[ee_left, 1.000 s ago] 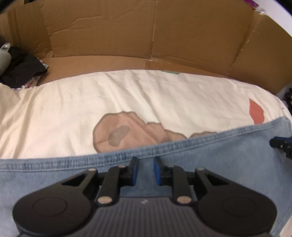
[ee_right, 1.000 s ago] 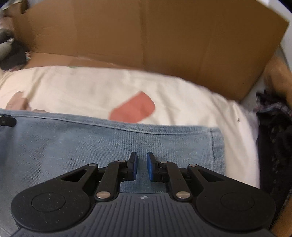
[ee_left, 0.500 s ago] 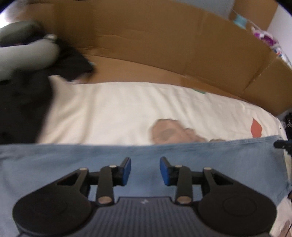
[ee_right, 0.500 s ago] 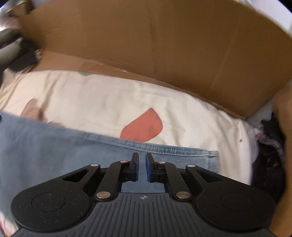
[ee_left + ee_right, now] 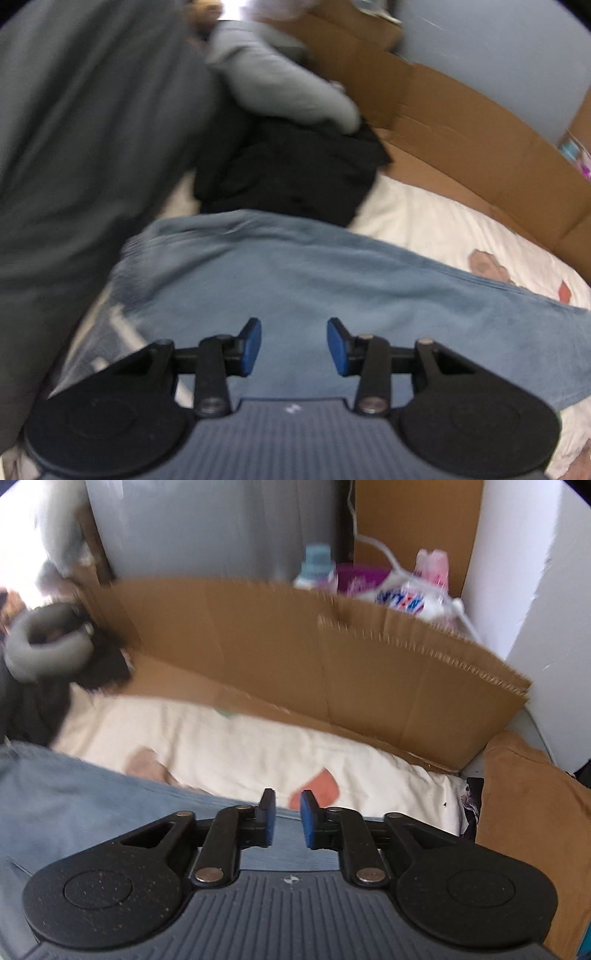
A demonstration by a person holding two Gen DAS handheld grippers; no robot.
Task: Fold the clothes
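Half the blue denim point(image 5: 332, 280) blurred; far end behind dark clothes point(image 5: 295, 173).

Light blue denim garment point(image 5: 314, 280): laid flat across a cream printed sheet, filling the middle and lower band of the left wrist view from lower left to right edge; upper edge curved and slightly rumpled at the upper left corner, hem stitching faint along the right. In the right wrist view point(image 5: 74, 812) it occupies the lower left, its stitched edge running toward lower centre. Surface mostly smooth; picture blurred, finer detail unclear.
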